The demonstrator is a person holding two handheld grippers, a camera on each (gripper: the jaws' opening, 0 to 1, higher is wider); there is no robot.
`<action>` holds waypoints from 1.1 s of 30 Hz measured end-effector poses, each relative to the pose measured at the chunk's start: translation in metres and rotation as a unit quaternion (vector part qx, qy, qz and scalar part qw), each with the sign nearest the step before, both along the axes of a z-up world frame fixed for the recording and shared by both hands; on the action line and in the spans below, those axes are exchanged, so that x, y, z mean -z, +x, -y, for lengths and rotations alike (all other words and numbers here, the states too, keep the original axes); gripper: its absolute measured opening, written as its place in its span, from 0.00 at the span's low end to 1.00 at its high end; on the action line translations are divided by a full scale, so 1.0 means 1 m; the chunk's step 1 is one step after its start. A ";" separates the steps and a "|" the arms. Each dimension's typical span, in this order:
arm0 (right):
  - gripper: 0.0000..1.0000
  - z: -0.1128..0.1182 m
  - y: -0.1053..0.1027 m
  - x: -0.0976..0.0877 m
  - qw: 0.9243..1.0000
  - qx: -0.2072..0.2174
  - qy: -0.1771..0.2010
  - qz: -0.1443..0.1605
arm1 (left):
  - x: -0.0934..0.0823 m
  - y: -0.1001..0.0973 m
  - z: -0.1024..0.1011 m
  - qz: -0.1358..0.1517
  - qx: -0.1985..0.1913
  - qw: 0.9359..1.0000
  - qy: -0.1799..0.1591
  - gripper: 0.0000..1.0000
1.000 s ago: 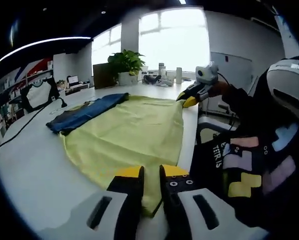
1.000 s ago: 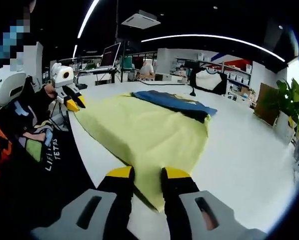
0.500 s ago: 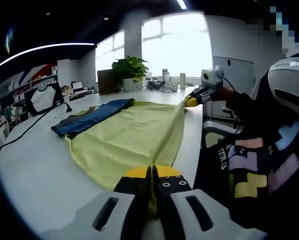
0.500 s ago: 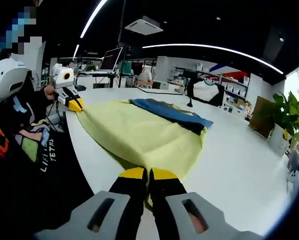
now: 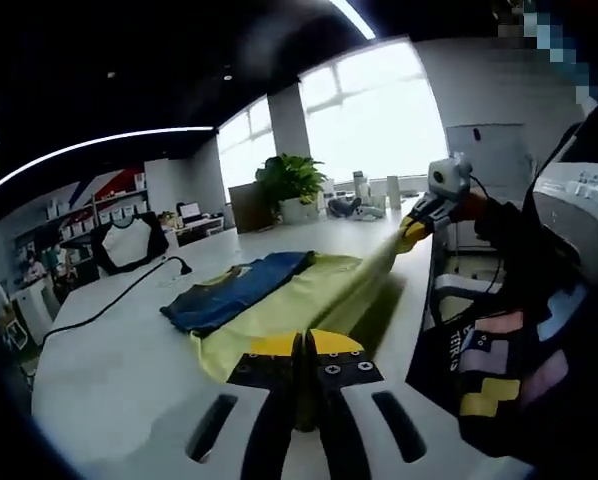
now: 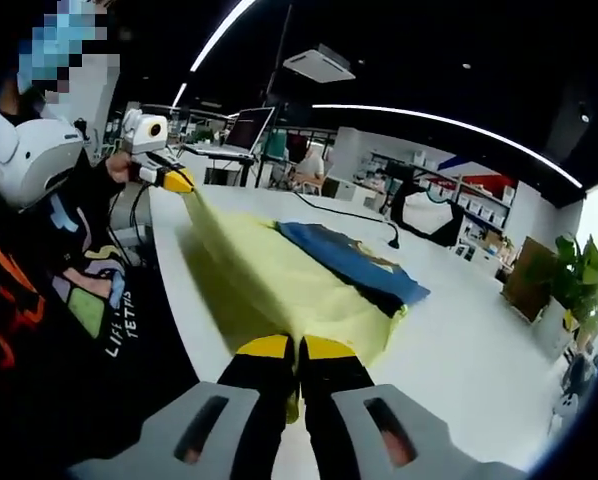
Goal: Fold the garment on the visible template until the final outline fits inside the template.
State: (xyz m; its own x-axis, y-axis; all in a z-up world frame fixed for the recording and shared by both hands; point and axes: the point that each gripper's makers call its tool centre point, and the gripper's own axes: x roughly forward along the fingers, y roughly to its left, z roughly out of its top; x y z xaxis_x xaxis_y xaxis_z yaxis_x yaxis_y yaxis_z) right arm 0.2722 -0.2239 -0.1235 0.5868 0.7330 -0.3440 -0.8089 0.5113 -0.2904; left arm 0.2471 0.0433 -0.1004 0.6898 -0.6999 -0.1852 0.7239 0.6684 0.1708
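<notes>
A yellow cloth (image 5: pixel 324 288) lies on the white table (image 5: pixel 109 370), and its near edge hangs lifted and stretched between both grippers. My left gripper (image 5: pixel 304 345) is shut on one corner of that edge. My right gripper (image 5: pixel 412 238) holds the other corner further along. In the right gripper view the right gripper (image 6: pixel 297 348) is shut on the yellow cloth (image 6: pixel 269 272), and the left gripper (image 6: pixel 177 184) pinches the far corner. A blue garment (image 5: pixel 234 290) lies along the cloth's far side, shown as the blue garment (image 6: pixel 344 258) in the right gripper view.
A person in a black patterned shirt (image 5: pixel 509 360) stands at the table's near edge. A black cable (image 5: pixel 119 300) runs across the table (image 6: pixel 459 340) beyond the blue garment. A potted plant (image 5: pixel 294 180) and bottles stand at the far end. A laptop (image 6: pixel 244 135) sits on a desk behind.
Both grippers went from open around the yellow cloth's near edge to shut on it. They then lifted that edge off the table, so it hangs taut between them.
</notes>
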 end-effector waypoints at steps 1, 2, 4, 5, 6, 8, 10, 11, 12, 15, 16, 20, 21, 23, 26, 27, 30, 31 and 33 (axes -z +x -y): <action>0.00 -0.001 -0.001 -0.002 1.000 -0.001 0.001 0.001 | -0.002 0.001 -0.002 0.004 -0.004 1.000 -0.002 0.02; 0.00 -0.003 -0.002 -0.004 1.000 -0.002 0.000 0.002 | -0.005 0.001 -0.003 0.007 -0.007 1.000 -0.003 0.02; 0.00 -0.005 -0.002 -0.011 1.000 -0.002 -0.004 0.018 | -0.012 0.000 -0.005 0.019 -0.009 1.000 -0.004 0.02; 0.00 -0.005 -0.002 -0.015 1.000 -0.002 -0.005 0.022 | -0.018 -0.001 -0.006 0.028 -0.010 1.000 -0.003 0.02; 0.00 -0.007 -0.001 -0.022 0.999 -0.003 -0.006 0.032 | -0.022 -0.001 -0.006 0.033 -0.009 0.999 -0.001 0.02; 0.00 -0.010 0.001 -0.033 0.999 -0.006 -0.005 0.047 | -0.036 0.003 -0.010 0.046 -0.017 0.999 -0.008 0.02; 0.00 -0.012 0.007 -0.049 0.998 -0.004 -0.005 0.066 | -0.050 0.007 -0.011 0.058 -0.022 0.998 -0.016 0.02; 0.00 -0.014 0.011 -0.059 0.997 -0.003 -0.003 0.074 | -0.055 0.008 -0.012 0.062 -0.025 0.998 -0.018 0.02; 0.00 -0.015 0.014 -0.064 0.997 -0.001 0.000 0.077 | -0.062 0.011 -0.013 0.064 -0.030 0.997 -0.022 0.02; 0.00 -0.017 0.026 -0.084 0.997 0.020 0.014 0.070 | -0.080 0.011 -0.015 0.071 -0.036 0.996 -0.034 0.02; 0.00 -0.017 0.027 -0.086 0.997 0.024 0.016 0.068 | -0.086 0.009 -0.014 0.076 -0.035 0.996 -0.039 0.02; 0.00 -0.021 0.030 -0.106 0.997 0.023 0.037 0.069 | -0.100 0.008 -0.018 0.088 -0.042 0.994 -0.046 0.02; 0.00 -0.023 0.030 -0.110 0.996 0.020 0.044 0.070 | -0.104 0.009 -0.020 0.091 -0.046 0.994 -0.049 0.02; 0.00 -0.026 0.030 -0.117 0.996 0.016 0.050 0.067 | -0.111 0.009 -0.024 0.096 -0.048 0.993 -0.053 0.02; 0.00 -0.032 0.031 -0.130 0.995 0.013 0.050 0.082 | -0.124 0.009 -0.028 0.107 -0.050 0.992 -0.051 0.02; 0.00 -0.033 0.032 -0.133 0.995 0.011 0.048 0.083 | -0.131 0.009 -0.030 0.113 -0.050 0.991 -0.048 0.02; 0.00 -0.037 0.039 -0.142 0.995 0.007 0.045 0.086 | -0.146 0.013 -0.032 0.124 -0.050 0.990 -0.042 0.03; 0.00 -0.037 0.040 -0.143 0.995 0.006 0.045 0.086 | -0.149 0.016 -0.033 0.123 -0.051 0.990 -0.041 0.03; 0.00 -0.040 0.048 -0.148 0.996 -0.002 0.043 0.082 | -0.155 0.023 -0.035 0.123 -0.050 0.991 -0.032 0.03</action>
State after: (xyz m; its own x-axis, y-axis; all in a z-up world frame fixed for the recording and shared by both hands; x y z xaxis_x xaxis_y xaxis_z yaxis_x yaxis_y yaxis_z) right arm 0.3197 -0.1837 0.0247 0.6275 0.7578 -0.1787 -0.7557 0.5374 -0.3745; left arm 0.2705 0.0780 0.0546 0.7753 -0.6303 0.0392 0.5951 0.7499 0.2890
